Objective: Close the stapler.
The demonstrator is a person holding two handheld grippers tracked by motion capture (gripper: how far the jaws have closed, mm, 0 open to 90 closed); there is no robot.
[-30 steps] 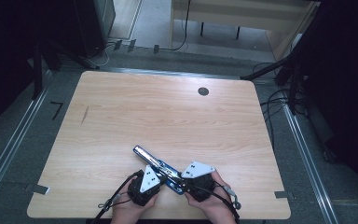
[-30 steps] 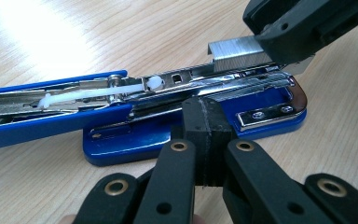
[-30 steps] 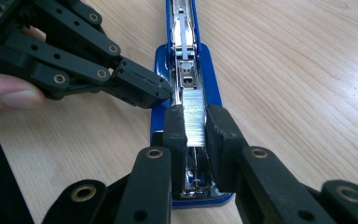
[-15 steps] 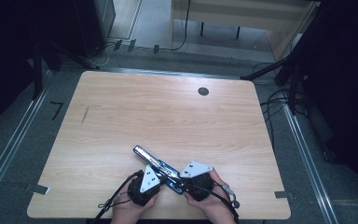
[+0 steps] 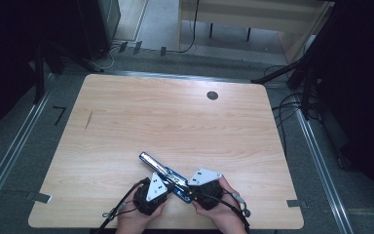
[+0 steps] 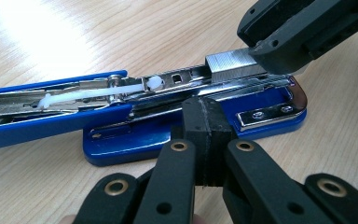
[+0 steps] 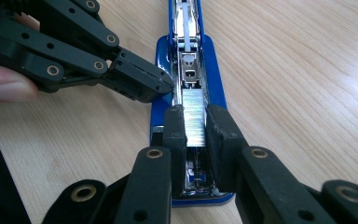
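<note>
Loading a strip of staples (image 7: 195,120) into an opened blue stapler (image 5: 168,178) at the near edge of the bench (image 5: 175,122).

Nearest the person, both hands come in from the bottom of the high view, the left gripper (image 5: 163,181) and the right gripper (image 5: 191,187) meeting over the stapler's base end. In the right gripper view its jaws are clamped on the silver staple strip, one pad on each long side, holding it in line over the open metal magazine (image 7: 189,63). In the left gripper view the left jaws are pressed together with nothing between them, their tip resting against the side of the stapler's blue base (image 6: 261,116). Farther off, the stapler's top arm (image 5: 148,160) lies swung open, pointing away up and left across the wood. Beyond it sits a dark round grommet (image 5: 212,95) near the bench's far edge.
</note>
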